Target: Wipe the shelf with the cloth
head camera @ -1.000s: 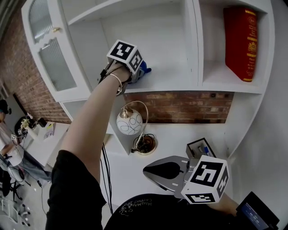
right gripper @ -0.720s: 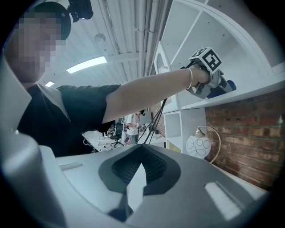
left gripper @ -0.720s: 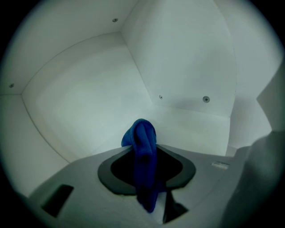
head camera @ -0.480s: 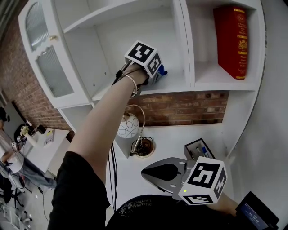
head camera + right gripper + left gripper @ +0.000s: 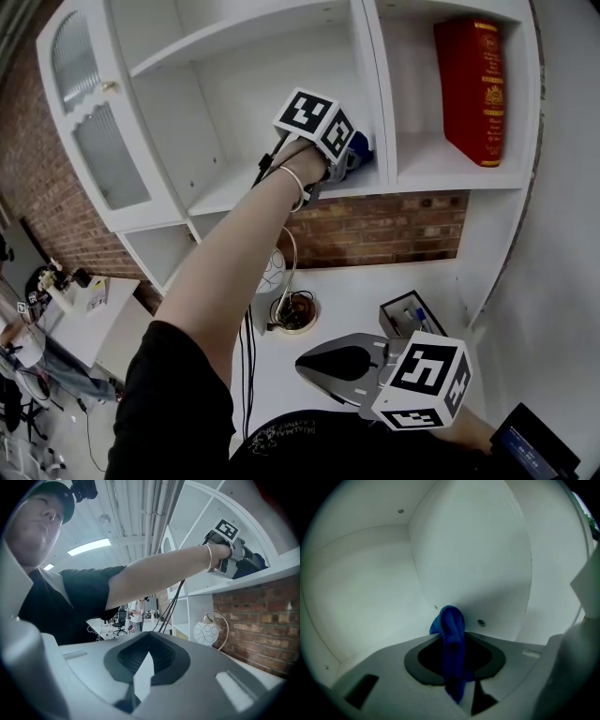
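Left gripper [image 5: 347, 156] is clamping a soft blue cloth [image 5: 452, 637], bunched into a narrow fold, at the right end of the smooth white shelf [image 5: 246, 187], close to its upright divider. Right gripper [image 5: 339, 360], grey and rounded, is hanging low, jaws closed on nothing. 1 red hardback book [image 5: 473, 89] is standing in the neighbouring compartment.

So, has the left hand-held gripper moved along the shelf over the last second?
Yes. The left hand-held gripper, shut on the blue cloth, has slid right along the shelf, now close to the vertical divider.
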`<state>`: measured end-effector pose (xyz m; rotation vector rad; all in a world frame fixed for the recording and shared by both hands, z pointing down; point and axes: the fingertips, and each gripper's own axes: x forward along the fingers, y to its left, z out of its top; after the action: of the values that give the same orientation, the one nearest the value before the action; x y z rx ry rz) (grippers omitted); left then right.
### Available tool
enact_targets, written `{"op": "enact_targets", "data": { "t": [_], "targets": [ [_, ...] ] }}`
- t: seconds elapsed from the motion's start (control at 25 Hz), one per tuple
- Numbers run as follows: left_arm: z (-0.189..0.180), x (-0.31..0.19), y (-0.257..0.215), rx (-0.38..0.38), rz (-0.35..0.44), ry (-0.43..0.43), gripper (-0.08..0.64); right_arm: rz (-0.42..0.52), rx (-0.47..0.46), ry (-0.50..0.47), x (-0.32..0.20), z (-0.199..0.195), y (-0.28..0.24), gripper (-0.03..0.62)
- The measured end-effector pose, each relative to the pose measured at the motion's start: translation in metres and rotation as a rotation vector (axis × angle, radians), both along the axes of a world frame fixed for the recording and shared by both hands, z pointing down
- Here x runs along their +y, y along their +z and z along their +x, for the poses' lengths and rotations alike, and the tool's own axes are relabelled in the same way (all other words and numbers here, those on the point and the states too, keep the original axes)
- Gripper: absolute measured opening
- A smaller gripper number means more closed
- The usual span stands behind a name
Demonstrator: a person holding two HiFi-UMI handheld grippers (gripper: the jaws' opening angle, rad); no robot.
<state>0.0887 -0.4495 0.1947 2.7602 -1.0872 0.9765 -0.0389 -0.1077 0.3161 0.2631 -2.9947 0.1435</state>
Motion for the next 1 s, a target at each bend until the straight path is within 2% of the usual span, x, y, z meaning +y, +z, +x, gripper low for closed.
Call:
{"op": "enact_targets", "data": {
  "t": [0.08,0.16,0.36,0.48,0.56,0.64,0.76,1.0],
  "targets": [
    [-0.014,-0.005,-0.008,0.051,0.021,-0.045,0.106,0.005,0.001,0.001,0.0,0.0,-0.001,0.008],
    [-0.04,-0.012,-0.016,0.061,0.042,-0.11,0.109,0.005,0.005,-0.007,0.002,-0.002,0.0,0.008],
    [-0.149,-0.022,-0.029,-0.004,0.079,-0.325,0.109,0.004,0.019,-0.055,0.011,-0.014,0.001,0.008],
    [-0.219,-0.022,-0.02,-0.079,0.073,-0.467,0.11,0.001,0.022,-0.082,0.015,-0.021,0.001,0.008],
    [-0.249,-0.02,-0.013,-0.104,0.065,-0.528,0.11,-0.001,0.025,-0.097,0.017,-0.025,0.002,0.008],
    [-0.261,-0.018,-0.009,-0.068,0.051,-0.547,0.11,-0.004,0.031,-0.109,0.021,-0.029,0.004,0.008],
    [-0.255,-0.016,-0.004,-0.009,0.034,-0.531,0.107,-0.012,0.036,-0.118,0.024,-0.033,0.006,0.008],
    [-0.23,-0.016,0.001,-0.03,0.049,-0.492,0.106,-0.019,0.029,-0.123,0.025,-0.033,0.006,0.008]
  ]
}}
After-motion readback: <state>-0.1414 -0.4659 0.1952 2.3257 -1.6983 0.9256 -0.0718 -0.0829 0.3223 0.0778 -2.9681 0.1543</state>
